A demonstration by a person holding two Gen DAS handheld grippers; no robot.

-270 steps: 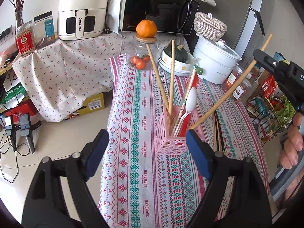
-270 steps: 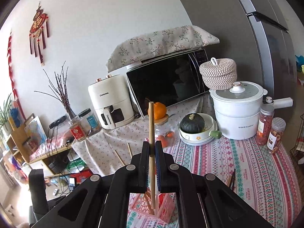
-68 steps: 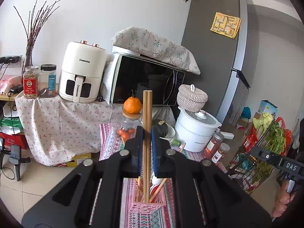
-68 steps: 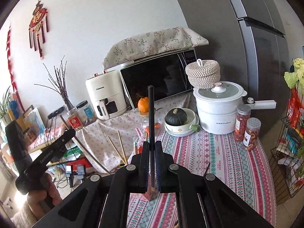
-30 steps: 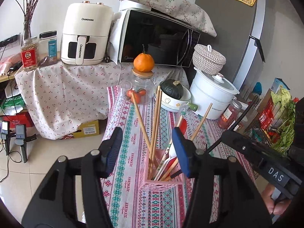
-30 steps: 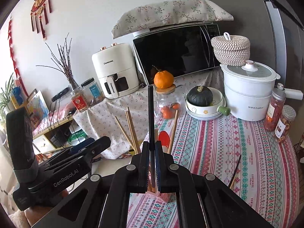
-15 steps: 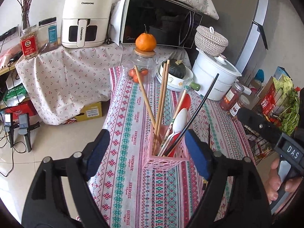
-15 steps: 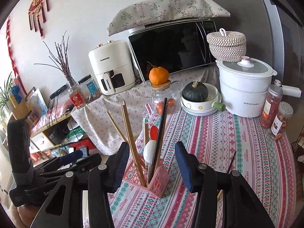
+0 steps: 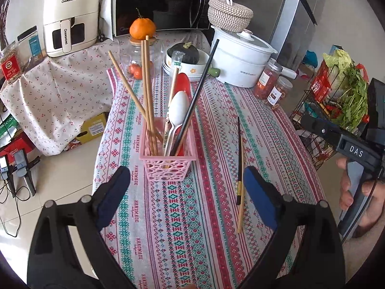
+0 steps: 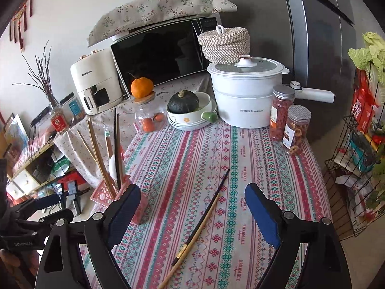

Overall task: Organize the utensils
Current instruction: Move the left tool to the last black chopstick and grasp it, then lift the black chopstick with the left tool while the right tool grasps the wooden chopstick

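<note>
Chopsticks (image 10: 201, 221) lay between the right gripper's (image 10: 192, 213) opening, empty jaws: light, stiff, slippery, best pinched mid-shaft; the left gripper (image 9: 187, 195) likewise spread empty.

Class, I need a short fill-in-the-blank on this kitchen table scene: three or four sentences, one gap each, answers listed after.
1. The pink basket holds wooden chopsticks, spoons and one ____ chopstick leaning right.
2. Two chopsticks lie loose on the ____, between the right gripper fingers.
3. An orange sits on top of a glass ____.
4. The left gripper holds ____.

Answers: black; tablecloth; jar; nothing
</note>
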